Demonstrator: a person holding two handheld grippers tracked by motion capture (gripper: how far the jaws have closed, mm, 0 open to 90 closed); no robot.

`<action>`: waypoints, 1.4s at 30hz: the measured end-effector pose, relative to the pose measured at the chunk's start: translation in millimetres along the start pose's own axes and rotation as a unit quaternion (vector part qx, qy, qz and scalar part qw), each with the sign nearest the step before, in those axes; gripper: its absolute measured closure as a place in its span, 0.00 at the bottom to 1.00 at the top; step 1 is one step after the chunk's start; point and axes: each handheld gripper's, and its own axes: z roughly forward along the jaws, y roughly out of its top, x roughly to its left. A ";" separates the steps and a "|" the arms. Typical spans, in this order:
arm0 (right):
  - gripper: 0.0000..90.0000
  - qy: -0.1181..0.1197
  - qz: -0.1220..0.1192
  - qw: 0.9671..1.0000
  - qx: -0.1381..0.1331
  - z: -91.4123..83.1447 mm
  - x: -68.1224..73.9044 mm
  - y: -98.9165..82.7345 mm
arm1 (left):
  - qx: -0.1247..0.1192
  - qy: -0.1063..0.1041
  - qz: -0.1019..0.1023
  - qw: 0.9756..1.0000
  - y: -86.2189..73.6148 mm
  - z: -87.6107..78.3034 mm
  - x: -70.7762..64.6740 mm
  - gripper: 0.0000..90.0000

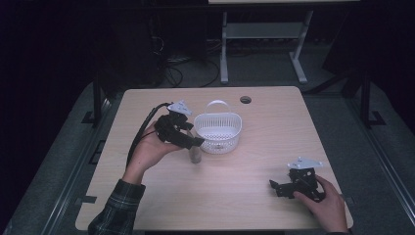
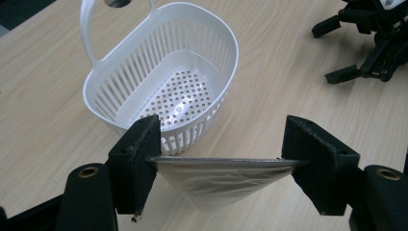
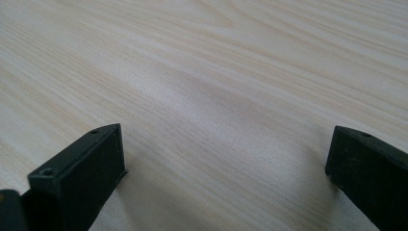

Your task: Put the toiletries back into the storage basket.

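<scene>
on the tabletop [image 1: 244, 186] in the high view, the left gripper [image 1: 188, 139] sits just left of a white slotted basket [image 1: 218, 132] and pinches the rim of a clear plastic cup [image 1: 195, 152], which stands close beside the basket's near left wall. the basket stands near the middle, towards the far edge, its handle up at the back. the right gripper [image 1: 276, 188] rests low near the near right corner, well apart from the basket, with bare wood between them. wide bare wood also lies along the near edge and to the right of the basket.

in the left gripper view, the two jaws clamp the cup [image 2: 221, 180] across its rim, one pad on each side; the basket [image 2: 163, 72] lies just beyond, touching or almost touching the cup. the other gripper [image 2: 370, 43] shows at the upper right, far off.

in the right gripper view, the jaws stand spread wide over bare tabletop [image 3: 216, 96], nothing between them.
</scene>
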 end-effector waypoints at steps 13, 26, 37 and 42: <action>0.00 0.000 0.000 1.000 0.000 0.0 0.0 0.0 | -0.006 0.007 -0.001 1.000 9.6 -11.0 3.8 0.33; 0.00 0.000 0.000 1.000 0.000 0.0 0.0 0.0 | -0.013 0.012 -0.002 1.000 20.0 -19.7 7.8 0.33; 0.00 0.000 0.000 1.000 0.000 0.0 0.0 0.0 | -0.016 0.015 0.005 1.000 29.5 -26.5 10.5 0.33; 0.00 0.000 0.000 1.000 0.000 -0.1 0.0 0.0 | -0.022 0.015 0.001 1.000 33.4 -29.4 11.3 0.33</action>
